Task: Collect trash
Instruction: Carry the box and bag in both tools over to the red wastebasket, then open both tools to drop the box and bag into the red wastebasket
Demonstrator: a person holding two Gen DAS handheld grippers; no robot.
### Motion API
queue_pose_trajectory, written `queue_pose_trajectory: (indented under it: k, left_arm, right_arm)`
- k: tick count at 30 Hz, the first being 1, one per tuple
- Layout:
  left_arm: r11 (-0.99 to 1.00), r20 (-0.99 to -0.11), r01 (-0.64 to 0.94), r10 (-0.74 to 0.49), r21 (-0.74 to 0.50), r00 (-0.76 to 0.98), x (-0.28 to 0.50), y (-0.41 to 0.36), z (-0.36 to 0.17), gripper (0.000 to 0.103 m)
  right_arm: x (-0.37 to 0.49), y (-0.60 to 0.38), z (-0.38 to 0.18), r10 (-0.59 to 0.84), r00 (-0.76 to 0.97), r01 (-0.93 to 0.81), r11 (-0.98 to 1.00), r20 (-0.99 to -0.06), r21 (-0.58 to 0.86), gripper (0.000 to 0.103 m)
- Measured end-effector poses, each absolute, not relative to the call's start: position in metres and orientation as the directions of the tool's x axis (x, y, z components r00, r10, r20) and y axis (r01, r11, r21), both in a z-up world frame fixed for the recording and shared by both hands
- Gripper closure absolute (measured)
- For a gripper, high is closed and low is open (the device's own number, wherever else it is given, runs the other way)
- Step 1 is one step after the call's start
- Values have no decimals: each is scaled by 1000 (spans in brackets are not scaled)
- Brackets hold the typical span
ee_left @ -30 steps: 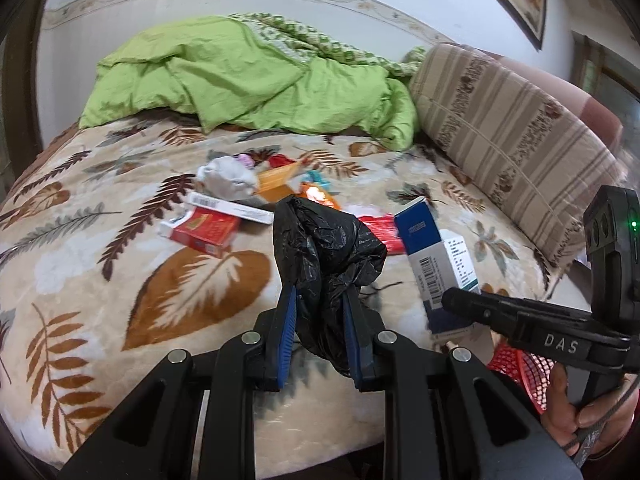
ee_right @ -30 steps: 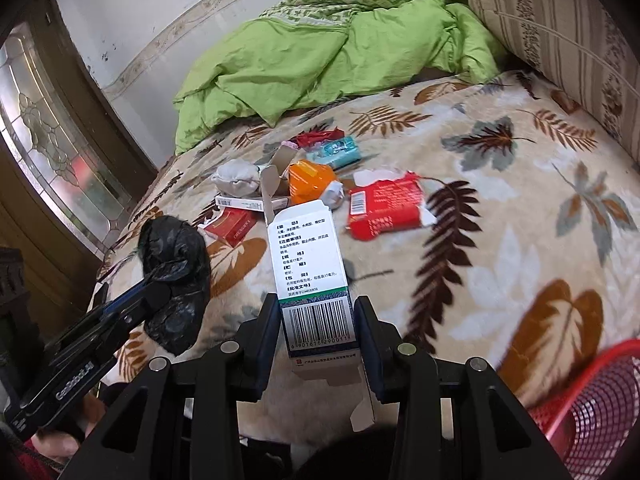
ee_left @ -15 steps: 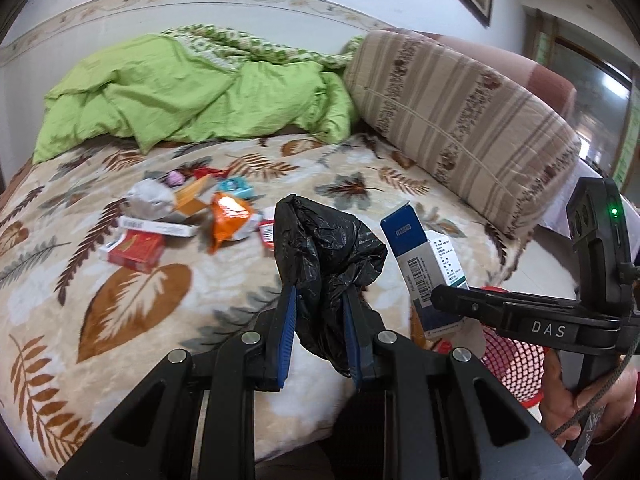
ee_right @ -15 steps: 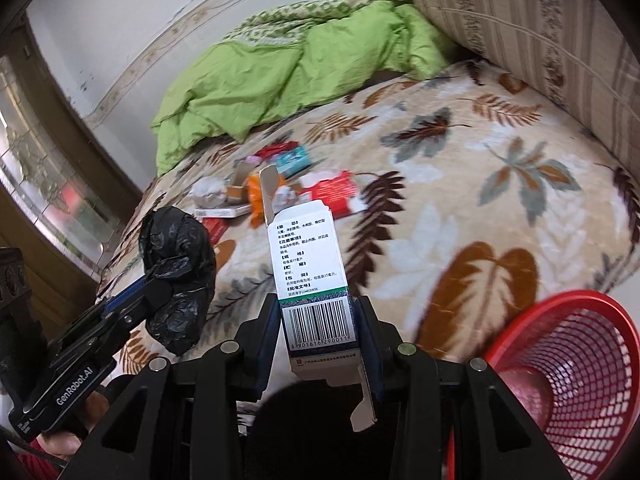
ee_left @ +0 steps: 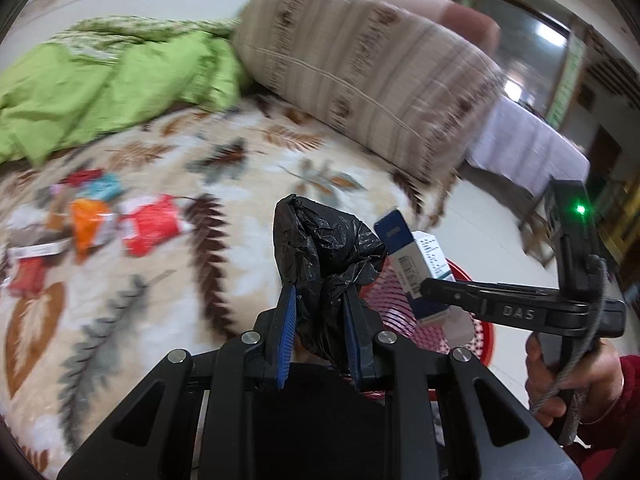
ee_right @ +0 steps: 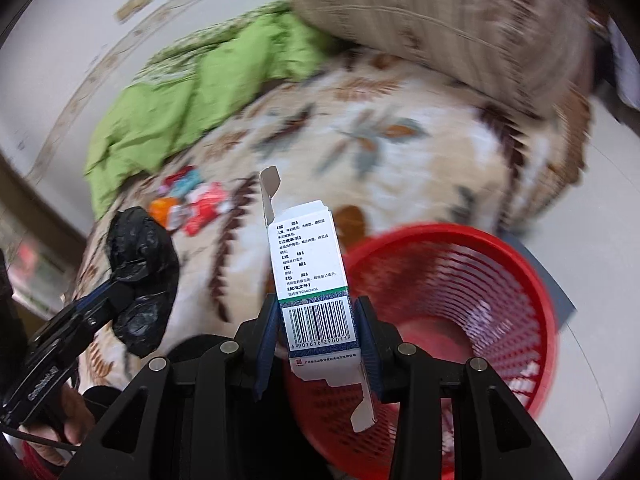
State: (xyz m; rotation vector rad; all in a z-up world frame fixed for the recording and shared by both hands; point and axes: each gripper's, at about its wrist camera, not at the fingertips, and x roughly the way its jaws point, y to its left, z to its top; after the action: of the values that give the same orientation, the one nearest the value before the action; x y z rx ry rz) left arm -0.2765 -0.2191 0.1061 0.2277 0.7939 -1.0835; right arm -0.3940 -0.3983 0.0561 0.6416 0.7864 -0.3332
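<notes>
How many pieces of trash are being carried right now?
2: a black bag in the left tool, and a white box in the right tool beside the red basket.

The bag (ee_left: 328, 256) is thin black plastic, crinkled and glossy; the box (ee_right: 310, 264) is smooth printed card, white with a faint sheen; the basket (ee_right: 472, 280) is glossy red plastic mesh; the blanket (ee_left: 224, 184) looks soft, plush cloth; the quilt (ee_left: 100, 88) is matt green cloth; the gripper bodies are matt black plastic with blue pads (ee_left: 287, 332).
</notes>
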Motion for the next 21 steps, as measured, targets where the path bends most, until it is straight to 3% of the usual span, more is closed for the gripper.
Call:
queue_pose_trajectory:
  k: [11,12,14,21]
  left_arm:
    - [363,-757,900,-650,-241,60,-306,-288,74,79]
    - [364,-761,900,-646,-240,58,-306,-290,73,77]
    - [371,-766,895,-640,-246,55,-304,-293,71,61]
    - [404,-740,874,-668,-271,79,-289,-275,82,57]
  right_arm:
    - [-438,-435,39,-115,613,627,672,-781,393,63]
    - [-439,-437,37,-117,610,632,668,-784,392,63]
    - [-440,-439,36,-128,601,645,660,-789,385,63]
    - [-439,-444,42,-145,614,645,658,-776,388,63]
